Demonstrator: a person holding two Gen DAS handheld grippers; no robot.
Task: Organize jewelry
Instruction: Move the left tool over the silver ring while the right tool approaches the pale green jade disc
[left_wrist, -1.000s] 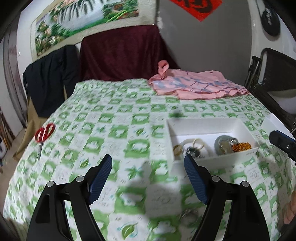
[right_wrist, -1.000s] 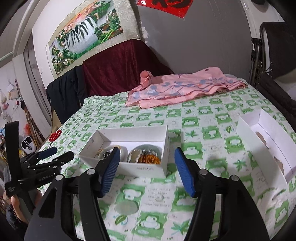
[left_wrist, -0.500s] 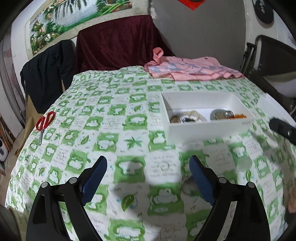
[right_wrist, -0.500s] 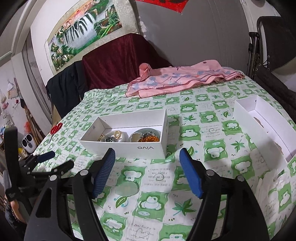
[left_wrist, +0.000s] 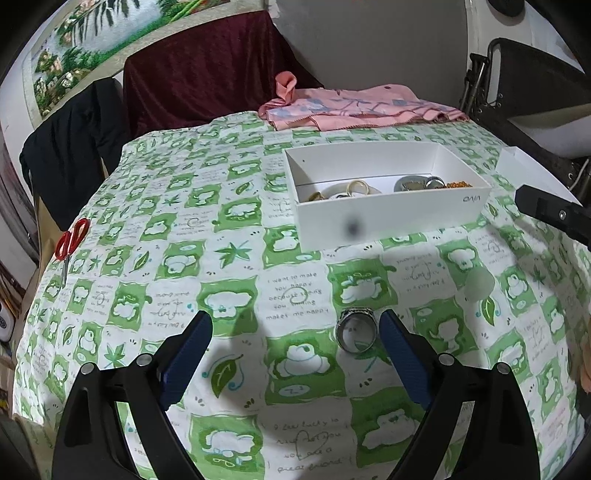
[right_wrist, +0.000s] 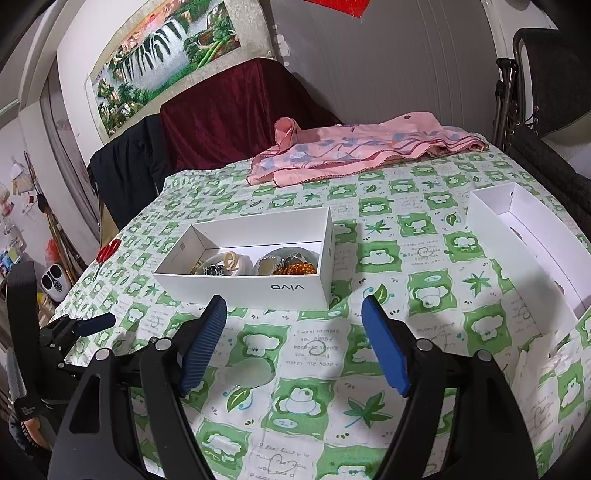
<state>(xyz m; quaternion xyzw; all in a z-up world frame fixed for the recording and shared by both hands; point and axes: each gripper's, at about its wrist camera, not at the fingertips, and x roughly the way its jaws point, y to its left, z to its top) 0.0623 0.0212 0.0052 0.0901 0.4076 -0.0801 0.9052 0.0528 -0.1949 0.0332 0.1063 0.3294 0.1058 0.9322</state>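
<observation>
two grippers hang over the green-checked cloth (left_wrist: 236, 229), both spread wide and gripping nothing. left gripper (left_wrist: 295, 334): its jaws just widened, with a silver ring (left_wrist: 357, 329) lying just inside its right pad. right gripper (right_wrist: 293, 334) also opened, near the white jewelry box (right_wrist: 243, 284).

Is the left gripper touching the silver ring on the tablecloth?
Cannot tell. In the left wrist view the silver ring lies beside the right finger of the open left gripper; no clear gap or contact shows.

The left gripper (left_wrist: 295, 326) has been lowered and opened wider; a ring (left_wrist: 357, 329) is now seen just inside its right finger. The right gripper (right_wrist: 294, 314) has been opened wider too.
</observation>
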